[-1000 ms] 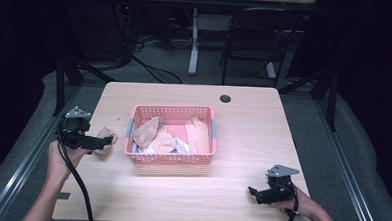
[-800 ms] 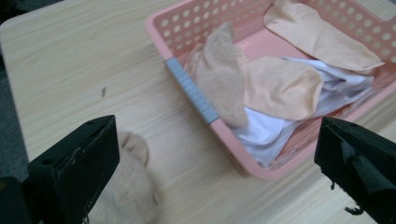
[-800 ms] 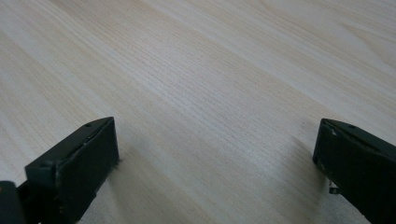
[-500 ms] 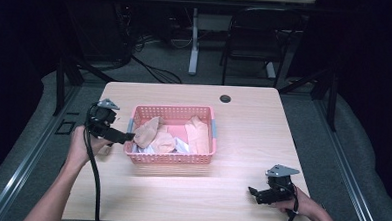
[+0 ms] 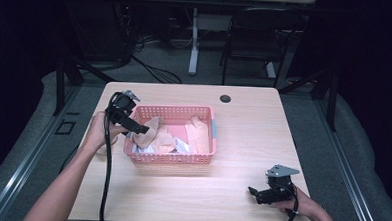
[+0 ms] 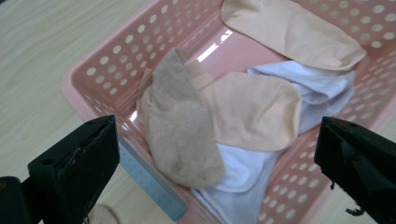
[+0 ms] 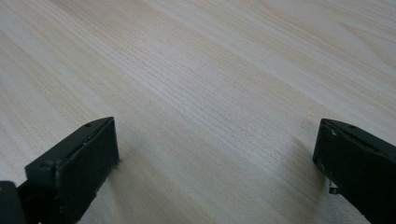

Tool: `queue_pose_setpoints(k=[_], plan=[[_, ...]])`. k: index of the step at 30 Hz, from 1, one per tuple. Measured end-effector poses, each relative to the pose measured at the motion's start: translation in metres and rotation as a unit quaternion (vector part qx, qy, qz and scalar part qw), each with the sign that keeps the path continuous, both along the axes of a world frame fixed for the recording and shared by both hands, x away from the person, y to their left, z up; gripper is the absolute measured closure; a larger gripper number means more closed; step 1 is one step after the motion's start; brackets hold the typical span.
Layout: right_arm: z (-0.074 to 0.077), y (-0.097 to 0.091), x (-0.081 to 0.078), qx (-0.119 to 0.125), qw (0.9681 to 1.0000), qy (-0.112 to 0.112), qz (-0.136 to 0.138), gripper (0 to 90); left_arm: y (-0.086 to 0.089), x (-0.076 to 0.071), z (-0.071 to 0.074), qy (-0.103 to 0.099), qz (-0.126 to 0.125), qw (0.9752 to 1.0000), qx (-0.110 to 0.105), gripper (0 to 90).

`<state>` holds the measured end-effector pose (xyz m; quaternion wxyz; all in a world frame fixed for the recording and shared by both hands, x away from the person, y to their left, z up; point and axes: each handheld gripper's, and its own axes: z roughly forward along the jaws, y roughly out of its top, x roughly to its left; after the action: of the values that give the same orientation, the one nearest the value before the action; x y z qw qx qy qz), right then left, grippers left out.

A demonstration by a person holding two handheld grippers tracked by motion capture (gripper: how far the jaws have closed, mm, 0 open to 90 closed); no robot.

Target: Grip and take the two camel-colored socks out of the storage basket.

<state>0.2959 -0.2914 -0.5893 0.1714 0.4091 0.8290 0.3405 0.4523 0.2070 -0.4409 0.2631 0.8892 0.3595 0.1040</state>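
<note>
My right gripper (image 5: 260, 193) rests at the near right corner of the pale wooden table (image 5: 243, 117), at about five o'clock from the basket, with its jaws spread wide over bare wood. Farther out, my left gripper (image 5: 135, 128) hangs over the nine o'clock end of the pink perforated plastic basket (image 5: 172, 157), jaws wide apart and holding nothing. Just beneath them the tan sock (image 6: 182, 126) lies on a peach sock (image 6: 252, 109) and white socks (image 6: 322, 91).
</note>
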Motion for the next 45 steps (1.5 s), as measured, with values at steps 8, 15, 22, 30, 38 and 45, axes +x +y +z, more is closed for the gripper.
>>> queue_pose_setpoints(k=[8,15,22,30,38,45], plan=[[0.000,0.000,0.000,0.000,1.0000,0.000,0.000,0.0,-0.004,0.022,-0.021,0.020,0.007,0.9998,0.005,0.3],[0.000,0.000,0.000,0.000,1.0000,0.000,0.000,0.0,-0.004,0.038,-0.041,0.031,0.020,0.9993,-0.001,2.0],[0.000,0.000,0.000,0.000,1.0000,0.000,0.000,0.0,-0.013,0.050,-0.053,0.022,0.016,0.9995,0.014,5.3],[0.000,0.000,0.000,-0.001,1.0000,0.001,0.001,0.0,-0.028,0.060,-0.067,0.014,0.018,0.9991,0.035,14.9],[0.000,-0.001,0.000,-0.001,1.0000,0.002,0.002,0.0,-0.039,0.068,-0.073,0.025,0.060,0.9959,0.063,41.3],[0.000,-0.001,0.000,-0.001,1.0000,0.001,0.001,0.0,-0.049,0.070,-0.076,0.046,0.057,0.9938,0.084,72.0]])
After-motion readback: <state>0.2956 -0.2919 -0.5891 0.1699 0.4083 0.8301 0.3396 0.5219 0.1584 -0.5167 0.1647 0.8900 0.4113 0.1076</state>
